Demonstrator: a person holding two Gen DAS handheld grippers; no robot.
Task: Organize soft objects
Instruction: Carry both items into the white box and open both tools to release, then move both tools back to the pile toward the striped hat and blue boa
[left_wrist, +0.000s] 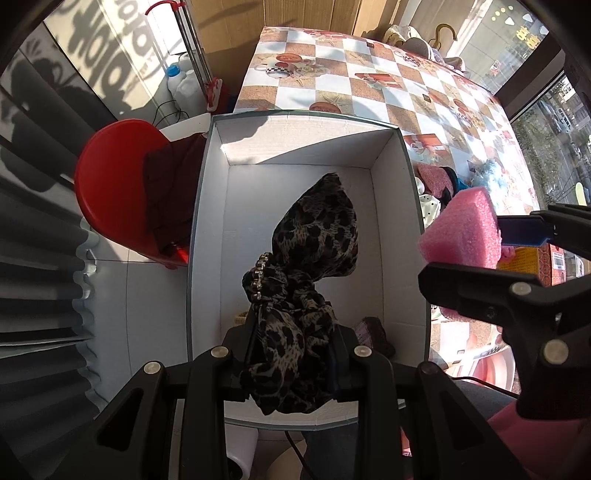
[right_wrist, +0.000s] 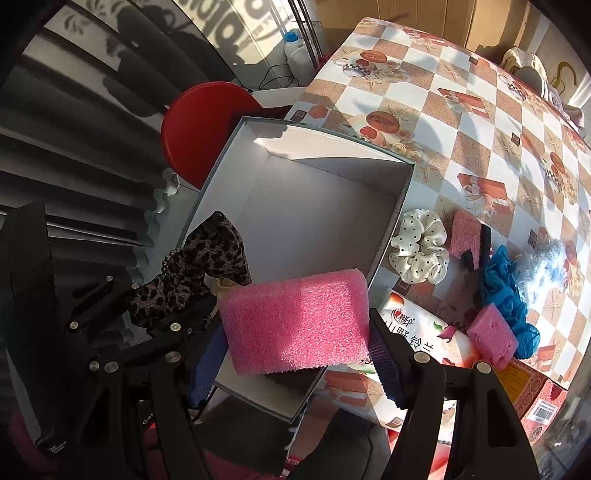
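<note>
Your left tongs (left_wrist: 291, 354) grip the leopard-print scarf (left_wrist: 314, 236), hanging over the white box (left_wrist: 402, 221). Your right tongs (right_wrist: 295, 354) clamp the pink foam block (right_wrist: 295, 321) above the box's near right corner.

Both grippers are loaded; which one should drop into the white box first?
Left. The left gripper holds the leopard-print fabric scrunchie inside the white cardboard box; the right gripper's pink foam block overlaps its rim.

The leopard-print cloth (left_wrist: 295, 295) hides a small dark item (left_wrist: 375, 332) in the box (left_wrist: 207, 229).
</note>
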